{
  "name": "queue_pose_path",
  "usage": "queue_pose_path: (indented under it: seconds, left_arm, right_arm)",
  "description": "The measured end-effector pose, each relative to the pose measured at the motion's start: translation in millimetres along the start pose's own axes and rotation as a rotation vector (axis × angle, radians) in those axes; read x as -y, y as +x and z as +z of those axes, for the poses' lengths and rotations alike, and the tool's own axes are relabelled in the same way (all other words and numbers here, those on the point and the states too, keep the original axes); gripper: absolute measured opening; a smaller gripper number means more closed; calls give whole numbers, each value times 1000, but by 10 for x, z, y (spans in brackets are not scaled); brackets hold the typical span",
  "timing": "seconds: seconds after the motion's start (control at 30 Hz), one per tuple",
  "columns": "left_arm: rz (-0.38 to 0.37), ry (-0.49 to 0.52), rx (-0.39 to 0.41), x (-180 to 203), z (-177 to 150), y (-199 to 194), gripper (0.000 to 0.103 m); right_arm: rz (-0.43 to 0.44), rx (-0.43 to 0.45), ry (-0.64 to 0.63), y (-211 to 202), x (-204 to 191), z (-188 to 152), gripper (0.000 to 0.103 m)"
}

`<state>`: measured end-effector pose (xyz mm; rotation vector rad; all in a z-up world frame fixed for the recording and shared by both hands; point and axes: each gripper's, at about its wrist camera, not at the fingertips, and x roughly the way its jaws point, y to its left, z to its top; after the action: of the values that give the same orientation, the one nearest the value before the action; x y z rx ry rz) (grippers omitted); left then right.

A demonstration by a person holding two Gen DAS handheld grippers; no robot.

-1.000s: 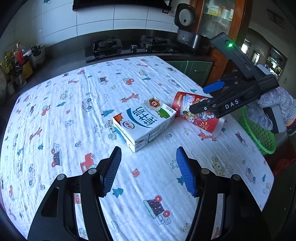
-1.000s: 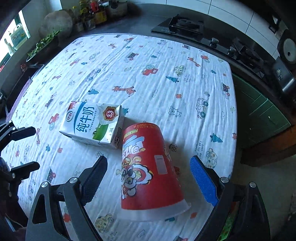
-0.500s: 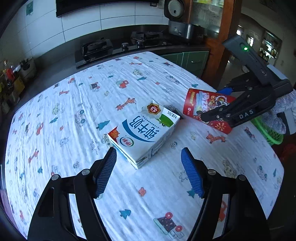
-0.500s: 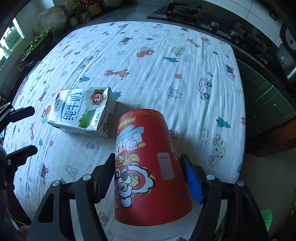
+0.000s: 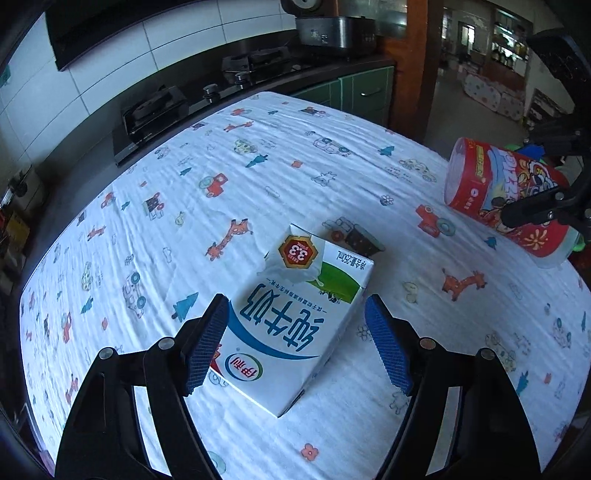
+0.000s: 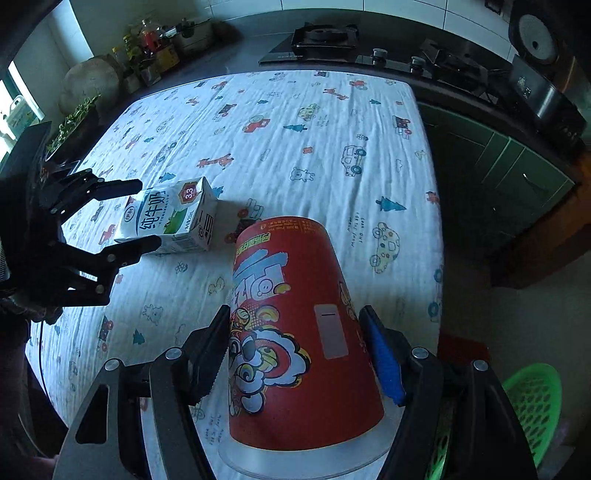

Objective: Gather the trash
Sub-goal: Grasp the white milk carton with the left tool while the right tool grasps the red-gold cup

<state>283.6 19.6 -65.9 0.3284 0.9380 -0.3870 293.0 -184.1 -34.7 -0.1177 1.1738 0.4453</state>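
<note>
A white milk carton point(image 5: 295, 325) with blue lettering lies flat on the cartoon-print tablecloth point(image 5: 258, 166). My left gripper point(image 5: 295, 306) straddles it with its jaws opening; the left pad is at the carton's edge and the right pad stands clear. From the right wrist view the carton point(image 6: 166, 218) shows between the left gripper's point(image 6: 146, 213) dark fingers. My right gripper point(image 6: 293, 314) is shut on a red paper cup point(image 6: 295, 332) with cartoon print, held on its side with the rim toward the camera. In the left wrist view the cup point(image 5: 491, 184) hangs near the table's right edge in the right gripper point(image 5: 521, 181).
A green mesh basket point(image 6: 535, 398) stands on the floor past the table's right edge. Behind the table runs a dark counter with a gas stove point(image 5: 155, 110) and a rice cooker point(image 5: 332, 26). Bottles and jars point(image 6: 151, 51) crowd the far left counter.
My left gripper moved forward over the carton and widened. My right gripper closed on the red cup and carried it toward the table's right edge.
</note>
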Motion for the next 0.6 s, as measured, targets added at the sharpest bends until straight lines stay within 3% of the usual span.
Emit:
queue_pose_path:
  seconds: [0.27,0.43,0.6]
  left_arm:
    - [2,82,-3,-2,41,103,79]
    - [-46,55,9,-87,110,100,80]
    - [-81,96,-30,-79,103,188,83]
  right_arm:
    - [-2,-5,38,-25,101,-148,67]
    - [-5,-8,48,-18,112,-192,67]
    - [-1,-3,54,-41,107,-213,67]
